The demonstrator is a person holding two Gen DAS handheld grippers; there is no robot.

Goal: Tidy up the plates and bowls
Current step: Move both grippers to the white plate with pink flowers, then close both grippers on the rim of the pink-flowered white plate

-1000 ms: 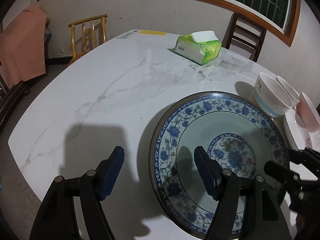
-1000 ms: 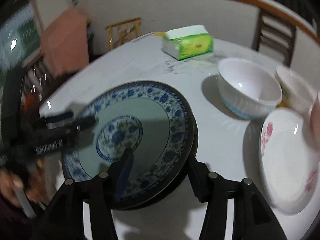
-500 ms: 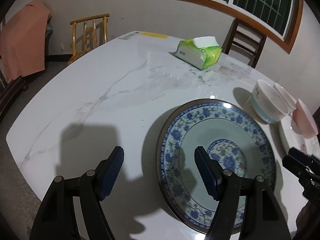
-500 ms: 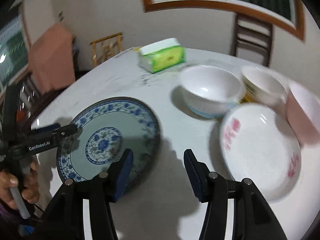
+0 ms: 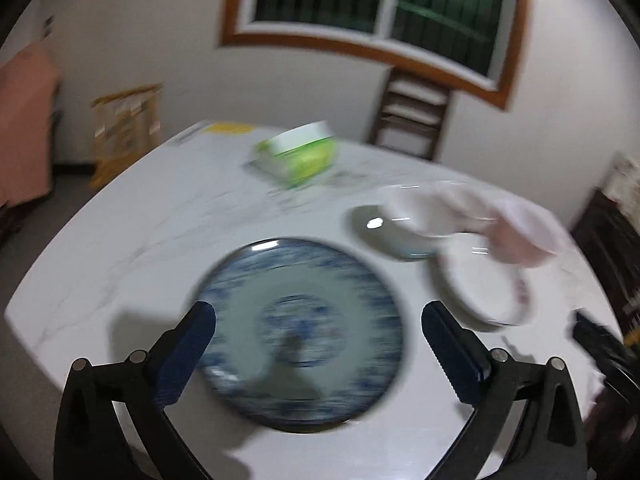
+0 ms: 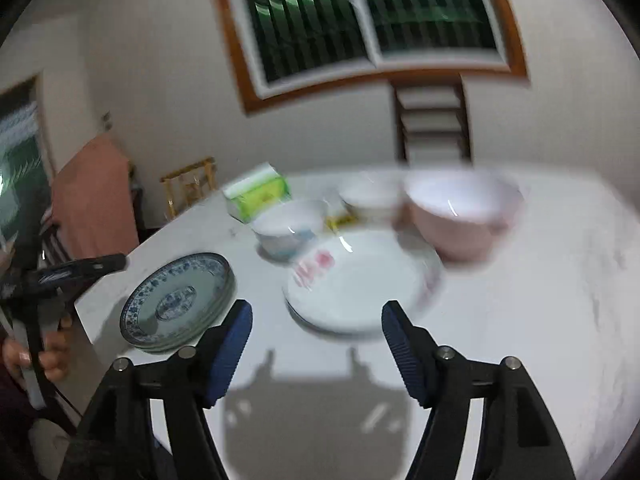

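Two grippers hang empty, jaws opening: left gripper [image 5: 318, 330] over the blue plate [image 5: 300, 332] near the table [image 6: 540, 320] corner, right gripper [image 6: 316, 330] facing the white plate [image 6: 356, 284]. Three bowls [image 6: 464, 216] behind sit unstacked, so most sorting looks left.

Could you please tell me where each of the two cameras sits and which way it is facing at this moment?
Left wrist: on the left gripper, angled down over the blue patterned plate; its jaws are opening, nothing between them.
Right wrist: on the right gripper, angled down at the white plate and pink bowl; its jaws are opening, empty; a hand shows at far left.
Shared: both plates, green tissue box, window.
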